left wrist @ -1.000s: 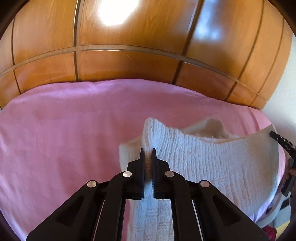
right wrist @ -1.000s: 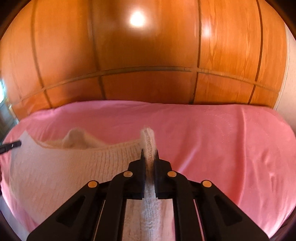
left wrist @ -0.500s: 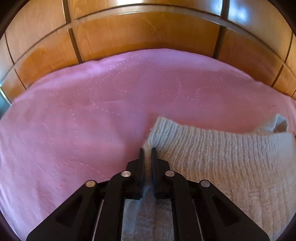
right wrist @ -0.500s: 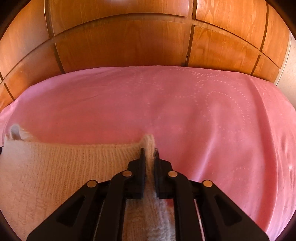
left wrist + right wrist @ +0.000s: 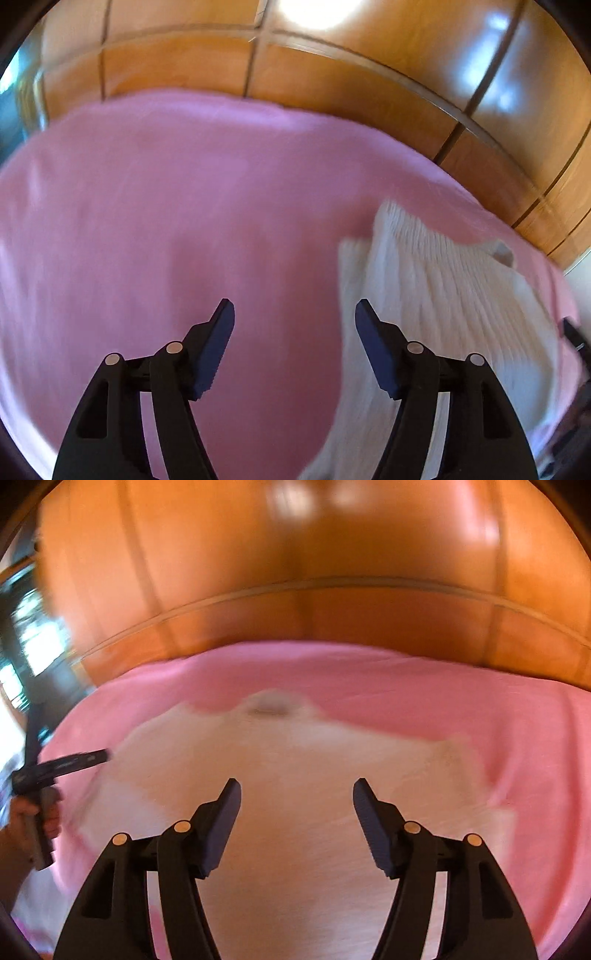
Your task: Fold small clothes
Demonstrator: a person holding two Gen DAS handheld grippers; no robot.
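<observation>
Two grippers, both letting go right now. Left gripper [image 5: 294, 310] has its jaws opening, wide apart, nothing between them but pink bedspread [image 5: 184, 221]. Right gripper [image 5: 296, 788] is the same story: jaws opening, empty gap, no pad touching cloth.

Key relation: the white knit sweater [image 5: 295, 760] lies flat on the bedspread, its long axis running side to side across the right wrist view, collar bump at the far edge toward the wooden wardrobe doors [image 5: 332, 590]. Seen from the left gripper, the sweater [image 5: 443, 295] sits off to the right, ribbed edge just past the right-hand finger, so the left gripper hangs over bare spread beside the garment, not over it. The right gripper is centred over the sweater's body, pointing down and fwd at it. So the right hand is the nearer one for any grab on the body; the left is nearer only to that ribbed side edge.

In the right wrist view, the left gripper shows at the far left, held in the person's hand [image 5: 33, 819], fingertip just by the sweater's edge.

Both views are motion-blurred, so fine creases can't be read. My guess: one fold is laid down, and the next pinch prob. goes to a side edge or the hem.
</observation>
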